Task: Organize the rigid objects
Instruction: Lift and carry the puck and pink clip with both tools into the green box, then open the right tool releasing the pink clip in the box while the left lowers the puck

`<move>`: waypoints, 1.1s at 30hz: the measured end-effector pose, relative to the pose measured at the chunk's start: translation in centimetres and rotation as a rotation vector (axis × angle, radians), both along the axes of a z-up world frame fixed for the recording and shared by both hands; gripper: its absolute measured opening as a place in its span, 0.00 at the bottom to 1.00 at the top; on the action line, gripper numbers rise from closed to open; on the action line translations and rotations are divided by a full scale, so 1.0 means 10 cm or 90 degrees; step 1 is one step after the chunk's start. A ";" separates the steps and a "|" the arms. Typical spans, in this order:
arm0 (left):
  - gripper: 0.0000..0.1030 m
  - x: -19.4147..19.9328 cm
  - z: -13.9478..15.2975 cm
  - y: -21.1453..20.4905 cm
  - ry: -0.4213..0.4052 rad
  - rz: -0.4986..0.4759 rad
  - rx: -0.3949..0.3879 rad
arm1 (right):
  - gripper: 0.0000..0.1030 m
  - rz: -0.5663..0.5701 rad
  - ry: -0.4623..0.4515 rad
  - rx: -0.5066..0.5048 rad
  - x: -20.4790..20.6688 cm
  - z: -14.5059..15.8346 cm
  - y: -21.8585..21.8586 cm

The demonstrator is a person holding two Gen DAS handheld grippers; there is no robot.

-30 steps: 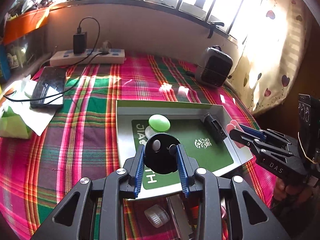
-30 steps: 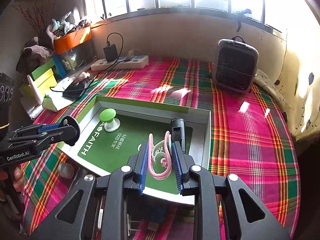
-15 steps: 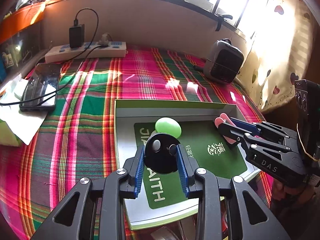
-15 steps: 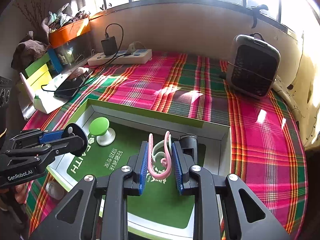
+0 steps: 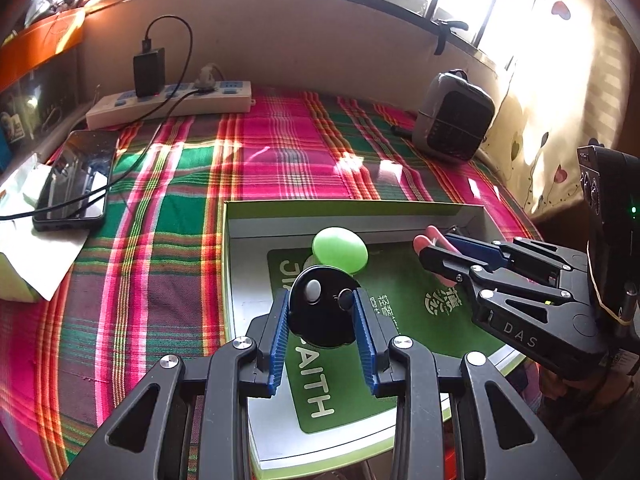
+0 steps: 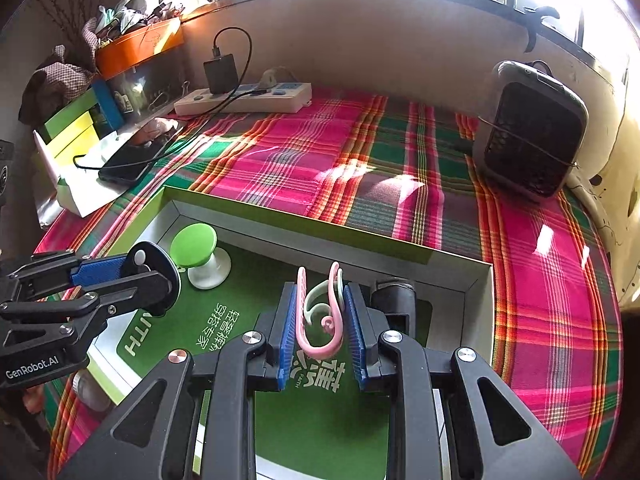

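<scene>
Over the box [image 6: 478, 280]: pink hook [image 6: 320, 320] pinched flat, black disc [image 5: 322, 308] clamped edgewise, both light, stiff, probably slippery.

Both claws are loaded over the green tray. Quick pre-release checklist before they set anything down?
1. Left claw shut on black round disc: ok.
2. Right claw shut on pink hooks: ok.
3. Both claws above the tray: ok.
4. Tray floor under pink hooks free: ok.
5. Disc clear of green knob: cannot tell, they overlap in view.
6. Height above tray floor: cannot tell.
</scene>
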State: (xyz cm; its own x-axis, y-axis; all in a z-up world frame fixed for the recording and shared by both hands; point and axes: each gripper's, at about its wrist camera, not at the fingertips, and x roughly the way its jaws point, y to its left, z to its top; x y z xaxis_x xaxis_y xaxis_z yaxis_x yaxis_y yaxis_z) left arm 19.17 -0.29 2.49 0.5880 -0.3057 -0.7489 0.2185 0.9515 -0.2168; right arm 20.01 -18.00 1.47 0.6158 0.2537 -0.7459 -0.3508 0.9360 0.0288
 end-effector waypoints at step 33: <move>0.29 0.03 -0.04 -0.03 0.003 -0.005 -0.006 | 0.24 0.000 0.016 0.006 0.04 -0.10 0.00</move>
